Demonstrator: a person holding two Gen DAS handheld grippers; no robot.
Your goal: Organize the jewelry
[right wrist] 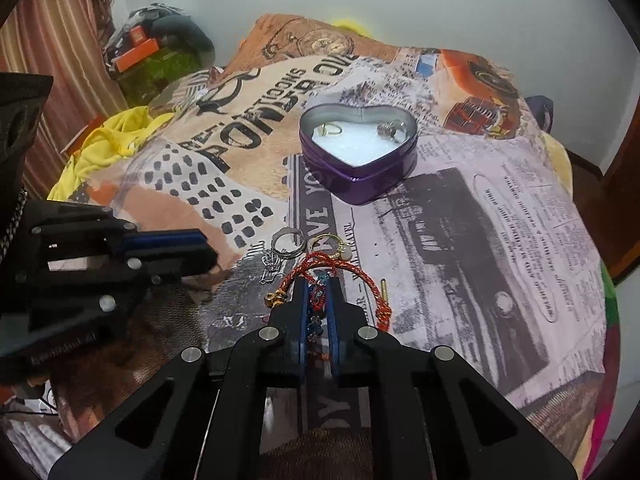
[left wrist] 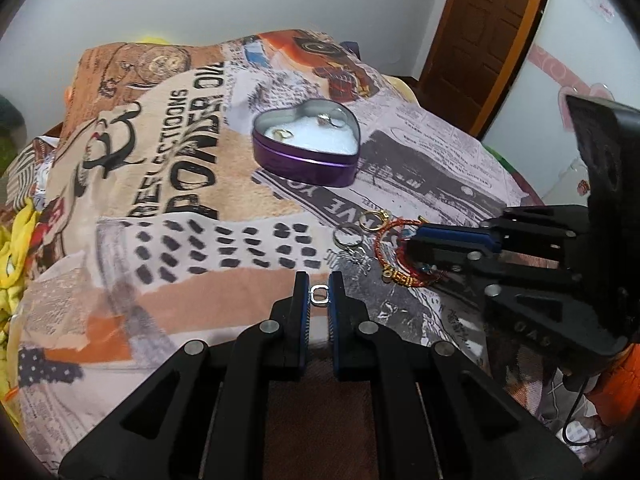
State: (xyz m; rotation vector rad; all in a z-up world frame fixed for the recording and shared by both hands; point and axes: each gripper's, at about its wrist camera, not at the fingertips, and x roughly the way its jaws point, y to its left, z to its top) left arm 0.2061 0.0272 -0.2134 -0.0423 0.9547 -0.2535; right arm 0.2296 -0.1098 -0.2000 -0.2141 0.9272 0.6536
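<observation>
A purple heart-shaped tin [left wrist: 306, 160] [right wrist: 360, 184] stands open on the printed blanket, with a gold ring [left wrist: 282, 134] and a silver ring [left wrist: 329, 120] on its white padding. My left gripper [left wrist: 319, 285] is shut on a small silver ring [left wrist: 320, 295], held just above the blanket. To its right, my right gripper [left wrist: 412, 242] [right wrist: 319, 286] is shut on a red braided bracelet [left wrist: 383, 240] [right wrist: 360, 276] with blue beads, which rests on the blanket. A loose silver ring [right wrist: 289, 243] and a gold ring [right wrist: 330, 245] lie just beyond the bracelet. My left gripper [right wrist: 210, 254] shows at the left of the right wrist view.
A small silver charm [right wrist: 271, 268] lies beside the loose rings. The blanket [left wrist: 168, 184] covers a bed. Yellow cloth [right wrist: 116, 136] bunches at its left edge, with a pile of clothes and an orange box [right wrist: 138, 54] behind. A wooden door [left wrist: 480, 32] stands at the right.
</observation>
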